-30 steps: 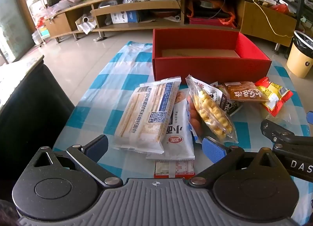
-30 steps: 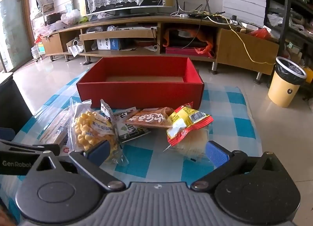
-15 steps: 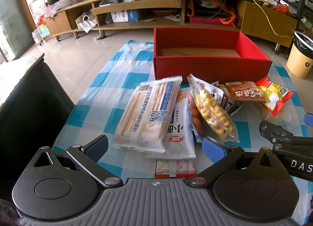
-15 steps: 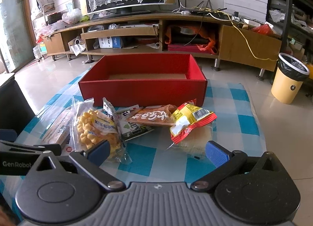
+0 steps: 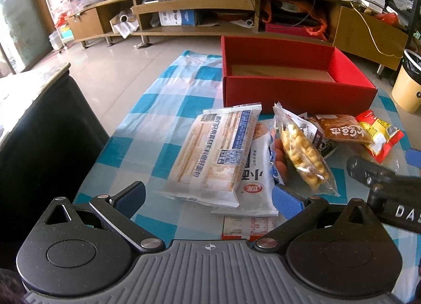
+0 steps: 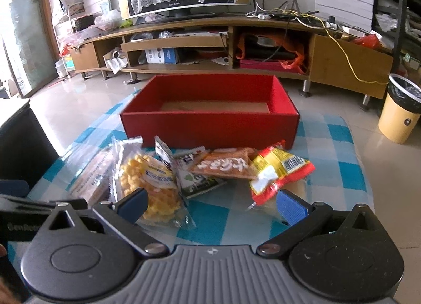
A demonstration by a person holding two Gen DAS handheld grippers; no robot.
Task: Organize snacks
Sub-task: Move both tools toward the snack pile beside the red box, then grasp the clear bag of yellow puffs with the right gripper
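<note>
An empty red box (image 5: 294,93) (image 6: 210,127) stands at the far side of a blue-checked cloth. Several snack packs lie in front of it: a long cracker pack (image 5: 215,154), a white bread pack (image 5: 252,188), a clear bag of yellow puffs (image 5: 302,156) (image 6: 147,183), a brown pack (image 5: 342,130) (image 6: 223,166) and a red-yellow pack (image 5: 379,133) (image 6: 279,175). My left gripper (image 5: 208,198) is open and empty just short of the cracker pack. My right gripper (image 6: 210,204) is open and empty, near the puffs bag and the red-yellow pack.
A dark cabinet (image 5: 39,133) stands close on the left. A yellow bin (image 6: 400,112) stands on the floor to the right. A long wooden TV stand (image 6: 210,41) runs behind the box. The cloth's right edge (image 6: 360,172) drops to tiled floor.
Both grippers have eased forward a little toward the snack pile and stayed open. The snacks and the box have not moved.
</note>
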